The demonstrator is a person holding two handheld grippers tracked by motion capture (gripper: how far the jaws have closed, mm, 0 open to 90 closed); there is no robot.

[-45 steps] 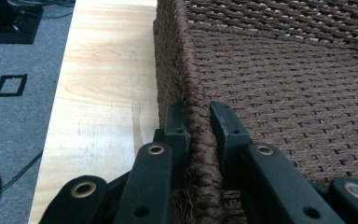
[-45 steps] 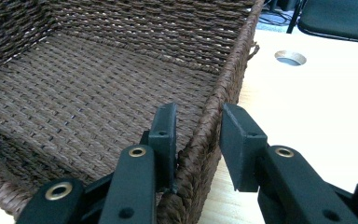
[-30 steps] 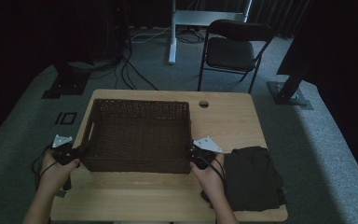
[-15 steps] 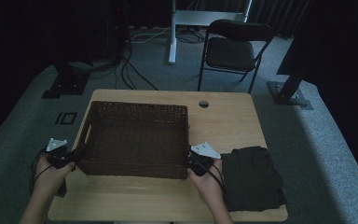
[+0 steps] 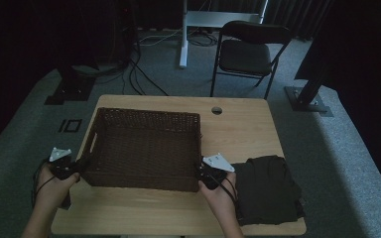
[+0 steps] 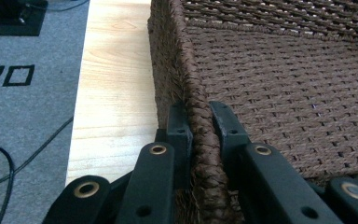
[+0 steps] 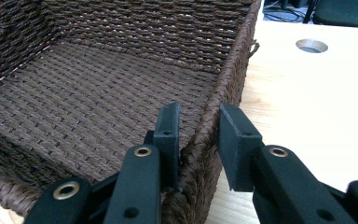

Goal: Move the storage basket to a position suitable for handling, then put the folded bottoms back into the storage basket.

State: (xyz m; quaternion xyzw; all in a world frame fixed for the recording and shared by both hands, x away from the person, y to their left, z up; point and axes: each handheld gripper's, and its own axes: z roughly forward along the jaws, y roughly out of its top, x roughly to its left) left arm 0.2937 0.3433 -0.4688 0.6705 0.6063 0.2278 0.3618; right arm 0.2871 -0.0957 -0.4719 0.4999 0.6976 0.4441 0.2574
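A dark brown woven basket (image 5: 146, 115) stands empty on the wooden table (image 5: 243, 129), near its front edge. My left gripper (image 5: 77, 168) is at the basket's near left corner. In the left gripper view the gripper (image 6: 196, 112) is shut on the left wall's rim, one jaw outside and one inside the basket (image 6: 279, 79). My right gripper (image 5: 201, 176) is at the near right corner. In the right gripper view the gripper (image 7: 198, 116) straddles the right wall of the basket (image 7: 98, 84) and is shut on it.
A folded dark cloth (image 5: 268, 191) lies on the table just right of my right hand. A cable hole (image 5: 217, 110) sits behind the basket's right side. Beyond the table are a folding chair (image 5: 248, 52), stand bases and floor cables.
The basket has slid a little toward the table's front edge, with both hands drawing back along with it. Both grips stay as they were.
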